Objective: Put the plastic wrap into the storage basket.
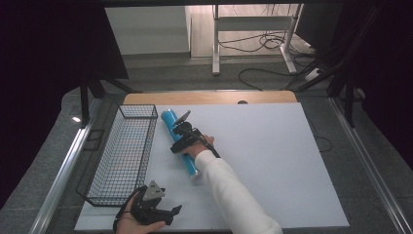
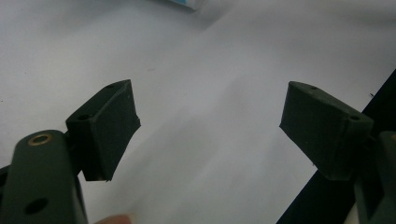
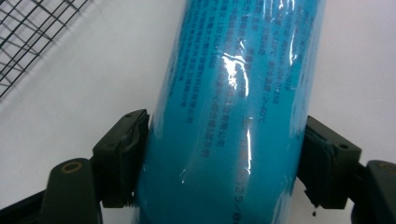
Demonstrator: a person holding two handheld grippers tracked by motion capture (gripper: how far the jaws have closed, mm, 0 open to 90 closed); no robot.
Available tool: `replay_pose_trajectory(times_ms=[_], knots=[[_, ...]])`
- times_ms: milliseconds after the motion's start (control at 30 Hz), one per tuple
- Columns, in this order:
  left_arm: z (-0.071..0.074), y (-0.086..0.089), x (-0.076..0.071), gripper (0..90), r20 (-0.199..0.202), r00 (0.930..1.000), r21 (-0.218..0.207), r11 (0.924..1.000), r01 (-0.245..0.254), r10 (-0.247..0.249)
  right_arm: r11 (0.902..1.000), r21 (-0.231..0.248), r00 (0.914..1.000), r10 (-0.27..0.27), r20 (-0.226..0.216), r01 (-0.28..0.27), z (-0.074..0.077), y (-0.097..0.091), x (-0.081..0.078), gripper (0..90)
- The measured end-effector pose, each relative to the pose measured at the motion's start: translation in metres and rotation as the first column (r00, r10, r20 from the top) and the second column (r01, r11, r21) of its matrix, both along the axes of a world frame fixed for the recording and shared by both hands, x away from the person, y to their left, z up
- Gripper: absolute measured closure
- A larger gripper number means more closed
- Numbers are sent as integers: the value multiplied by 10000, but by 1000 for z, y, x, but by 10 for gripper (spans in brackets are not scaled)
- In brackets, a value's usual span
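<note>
Now the blue roll [image 3: 229, 126] lies flat on the white table [image 1: 272, 161], just right of the wire basket [image 1: 122, 156] and roughly parallel to its long side, one end pointing away from me and the other toward me. My right tongs [image 1: 181, 139] straddle it about midway along, and in the right gripper view both pads press against its sides, so I am pinching the roll across its width. Its skin is a glossy plastic wrap with small print, catching glare, so I judge it slippery and a little yielding at the surface, though the body looks firm and round. It seems light enough for one grip, but being long it may tip if I hold it off centre, so the middle is the right place, with steady pressure so it neither rolls nor slides out. My left tongs [image 1: 163, 210] rest near the table's front edge below the basket, jaws spread with nothing between them, well apart from the roll.
</note>
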State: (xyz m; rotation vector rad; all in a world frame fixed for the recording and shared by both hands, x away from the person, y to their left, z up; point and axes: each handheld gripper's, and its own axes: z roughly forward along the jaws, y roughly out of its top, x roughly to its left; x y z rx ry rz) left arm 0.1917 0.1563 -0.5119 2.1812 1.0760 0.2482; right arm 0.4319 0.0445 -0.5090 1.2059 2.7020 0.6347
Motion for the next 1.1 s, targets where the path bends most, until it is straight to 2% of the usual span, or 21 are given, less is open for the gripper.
replay_pose_trajectory(times_ms=[67,100,367,467,567,933,1033,1100], knots=[[0,0,0,187,3,10000,7,10000,-8,8,9999,-18,9997,-169,-154,169,1,0,1,279],[0,0,0,187,4,10000,7,10000,-15,15,9991,107,9983,-398,-415,403,2,-1,3,287],[0,1,0,187,20,10000,0,10000,-21,21,9947,613,9928,-772,-912,830,2,-8,8,303],[0,1,0,187,23,10000,-1,10000,-19,19,9938,660,9926,-830,-889,890,3,-9,9,309],[0,1,0,187,28,10000,-8,10000,-15,15,9941,555,9937,-893,-681,931,4,-13,10,320],[0,0,-1,186,36,10000,-6,10000,0,0,9930,838,9943,-774,-727,834,14,-28,7,324],[0,-1,-1,186,41,10000,7,10000,28,-28,9883,1236,9943,-809,-688,890,22,-40,5,324],[0,-1,-1,186,40,10000,10,10000,36,-36,9884,1260,9951,-768,-630,843,25,-43,4,324]])
